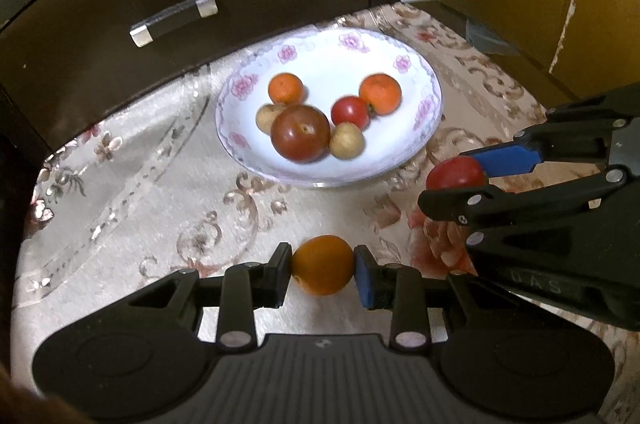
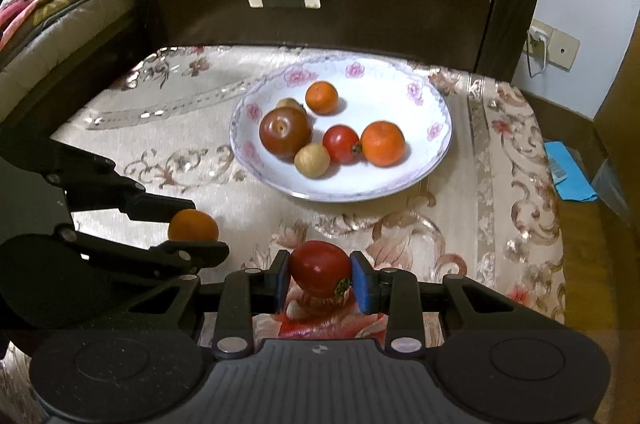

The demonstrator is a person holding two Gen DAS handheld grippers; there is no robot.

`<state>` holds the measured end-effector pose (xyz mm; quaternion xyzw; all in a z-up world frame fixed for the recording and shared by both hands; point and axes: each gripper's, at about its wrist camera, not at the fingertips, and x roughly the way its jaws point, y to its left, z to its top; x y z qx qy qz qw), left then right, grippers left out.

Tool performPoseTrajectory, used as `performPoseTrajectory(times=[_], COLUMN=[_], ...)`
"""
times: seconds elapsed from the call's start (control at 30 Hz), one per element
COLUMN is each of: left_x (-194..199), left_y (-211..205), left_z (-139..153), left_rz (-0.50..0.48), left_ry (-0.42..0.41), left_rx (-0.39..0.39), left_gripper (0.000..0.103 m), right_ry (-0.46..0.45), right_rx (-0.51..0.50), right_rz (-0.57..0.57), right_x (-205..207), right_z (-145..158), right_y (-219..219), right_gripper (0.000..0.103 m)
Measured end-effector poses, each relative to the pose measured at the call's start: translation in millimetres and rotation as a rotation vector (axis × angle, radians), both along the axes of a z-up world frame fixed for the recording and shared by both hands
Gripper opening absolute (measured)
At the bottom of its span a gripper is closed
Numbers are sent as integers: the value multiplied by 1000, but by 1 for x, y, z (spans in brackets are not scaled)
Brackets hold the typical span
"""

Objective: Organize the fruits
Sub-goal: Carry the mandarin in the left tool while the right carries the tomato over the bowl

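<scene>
My left claw (image 1: 322, 266) is clamped on a small orange (image 1: 322, 264), one pad pressing each side. My right claw (image 2: 320, 274) grips a red tomato (image 2: 321, 268) the same way, its green stem end turned toward the blue pad (image 2: 363, 286). Both fruits hang above the table (image 2: 500, 183), clear of the cloth. From the left claw's own view the plate (image 1: 428, 111) lies at twelve o'clock, and the right claw with its tomato sits at three.

The plate is glossy white china, shallow, with pink flowers round the rim. In it I count two oranges, a small red tomato (image 2: 341, 144), a big dark reddish-brown fruit (image 2: 285, 132) and two dull tan round ones.

The risks, as I judge them: both loads are round and smooth, held only at two points, so a tilt or a bump between my claws could roll one free. The tomato skin is thin and shiny, and too hard a squeeze would split it. Anything dropped on that slick china would likely skate into the other fruit or over the low rim. The table's cover is a shiny brocade with scrolls, and a fruit landing there might roll toward the edge.
</scene>
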<state>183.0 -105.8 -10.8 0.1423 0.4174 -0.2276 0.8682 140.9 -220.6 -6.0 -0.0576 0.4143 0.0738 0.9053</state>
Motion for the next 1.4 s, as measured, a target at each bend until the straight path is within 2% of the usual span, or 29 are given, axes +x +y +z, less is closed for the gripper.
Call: performPoseTrajectory(times=[0.63,1.0,1.4], left_x=[36,53,64], left_y=[-16,-11,-15], left_z=[19,17,15], left_rz=[61,105,102], left_ry=[-65,-87,-118], left_rx=[-37,-56,-55], left_gripper=[41,40,40], right_ry=[-88,-118,-137], right_rx=[28,24,24], right_rz=[-85,-80,-87], right_x=[28,51,65], right_z=[23,29,29], right_y=[-17,-18,-19], right_gripper=[28,28,28])
